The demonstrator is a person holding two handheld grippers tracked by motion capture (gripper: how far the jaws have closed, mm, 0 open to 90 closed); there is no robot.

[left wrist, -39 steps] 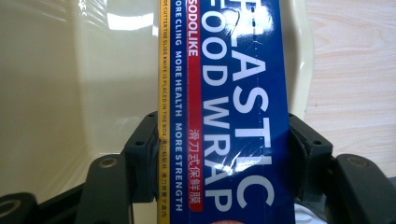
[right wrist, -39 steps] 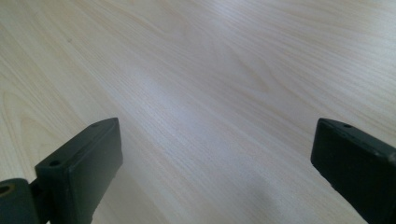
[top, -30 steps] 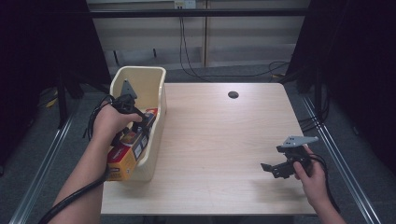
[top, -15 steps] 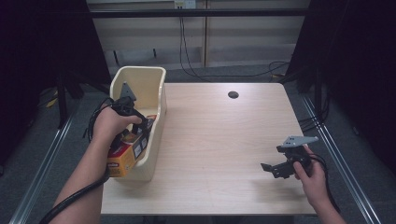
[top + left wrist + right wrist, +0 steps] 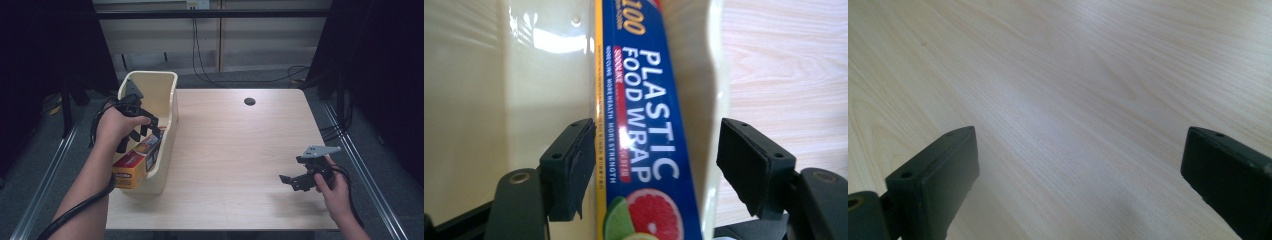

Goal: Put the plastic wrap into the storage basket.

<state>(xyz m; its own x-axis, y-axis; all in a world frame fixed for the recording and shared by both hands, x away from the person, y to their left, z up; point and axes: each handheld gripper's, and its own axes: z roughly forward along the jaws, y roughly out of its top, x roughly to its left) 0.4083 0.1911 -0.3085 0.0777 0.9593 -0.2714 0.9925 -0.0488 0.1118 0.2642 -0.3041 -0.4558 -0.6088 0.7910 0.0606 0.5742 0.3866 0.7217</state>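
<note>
Left gripper (image 5: 651, 165) jaws have just been opening, now apart astride the plastic wrap box (image 5: 646, 130), the right pad off it. Box leans in the cream bin (image 5: 167, 100) at 9 o'clock on the table (image 5: 240, 150); glossy long cardboard could slide or tip on the smooth plastic wall. Right gripper (image 5: 295, 181) jaws wide apart over bare woodgrain at 4 o'clock.
</note>
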